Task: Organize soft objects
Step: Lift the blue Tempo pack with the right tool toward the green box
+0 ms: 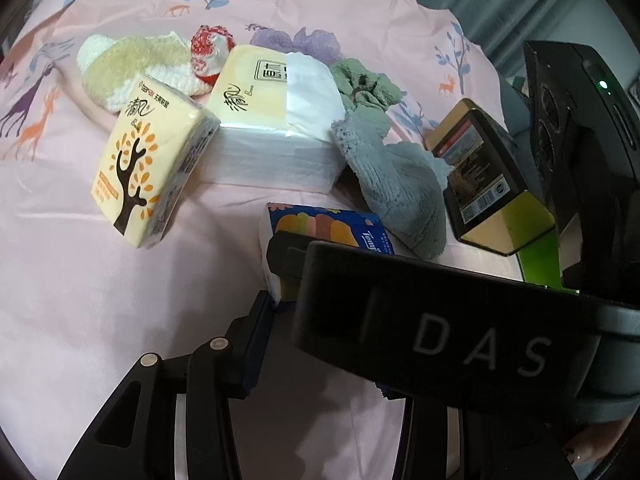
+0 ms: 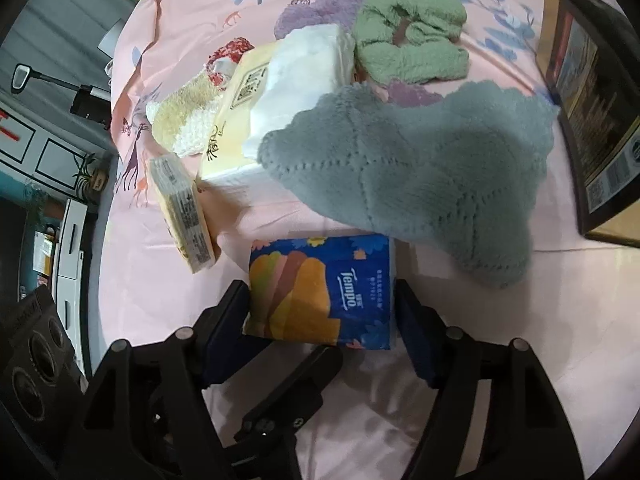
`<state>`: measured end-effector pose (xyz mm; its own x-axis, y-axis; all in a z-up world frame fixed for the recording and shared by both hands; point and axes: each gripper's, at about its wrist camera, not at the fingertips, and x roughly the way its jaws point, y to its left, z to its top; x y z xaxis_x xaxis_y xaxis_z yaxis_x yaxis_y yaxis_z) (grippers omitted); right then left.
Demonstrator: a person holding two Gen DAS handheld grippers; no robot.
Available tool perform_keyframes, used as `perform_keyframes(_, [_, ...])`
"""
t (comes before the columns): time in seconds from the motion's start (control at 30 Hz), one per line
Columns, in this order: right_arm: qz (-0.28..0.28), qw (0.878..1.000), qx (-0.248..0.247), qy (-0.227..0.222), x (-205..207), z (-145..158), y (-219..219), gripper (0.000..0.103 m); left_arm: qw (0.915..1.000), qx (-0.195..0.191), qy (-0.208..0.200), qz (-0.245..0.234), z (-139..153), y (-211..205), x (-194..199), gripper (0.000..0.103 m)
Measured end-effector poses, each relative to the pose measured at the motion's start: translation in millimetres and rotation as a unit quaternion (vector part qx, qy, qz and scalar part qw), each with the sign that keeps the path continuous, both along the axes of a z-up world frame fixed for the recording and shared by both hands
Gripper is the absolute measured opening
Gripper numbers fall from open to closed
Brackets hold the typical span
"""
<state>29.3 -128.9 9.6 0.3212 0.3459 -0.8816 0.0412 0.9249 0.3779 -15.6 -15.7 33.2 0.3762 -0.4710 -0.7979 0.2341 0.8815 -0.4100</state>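
Blue tissue pack point(image 2: 320, 292): lies on the pink bedsheet point(image 2: 520, 360), between right hand-held gripper point(image 2: 322, 316) jaws, parted, not pressing. Light, squashy, slick wrapper; grip long sides mid-body.

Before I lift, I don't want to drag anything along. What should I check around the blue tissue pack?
1. Tempo pack between the right gripper fingers: ok.
2. Right pads gripping the pack: not ok, jaws stand open.
3. Pack flat on the pink sheet: ok.
4. Grey sock clear of the pack: not ok, it lies against the far edge.
5. Left gripper open or shut: cannot tell, mostly hidden.
6. Black tin clear of the fingers: ok.
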Motion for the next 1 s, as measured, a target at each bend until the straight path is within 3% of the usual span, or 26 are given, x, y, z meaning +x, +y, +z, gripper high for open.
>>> perform_keyframes(0.17, [-0.009, 1.000, 0.003, -0.020, -3.8, 14.1, -6.8, 0.070, 0.9996, -0.021, -0.018, -0.001, 14.1, 0.5, -0.4, 0.044])
perform_keyframes(0.5, [-0.027, 0.990, -0.034, -0.134, -24.0, 79.4, -19.9, 0.071, 0.9922, -0.046, -0.112, -0.031, 69.7, -17.7, -10.0, 0.044])
perform_keyframes(0.7, [-0.068, 0.978, -0.044, -0.190, -40.5, 114.5, -50.7, 0.071, 0.9816, -0.047, -0.170, -0.073, 104.1, -54.6, -15.1, 0.044])
perform_keyframes(1.0, [-0.161, 0.949, -0.087, -0.258, -81.7, 157.3, -129.7, 0.071, 0.9597, -0.076, -0.211, -0.169, 140.6, -138.0, -21.4, 0.044])
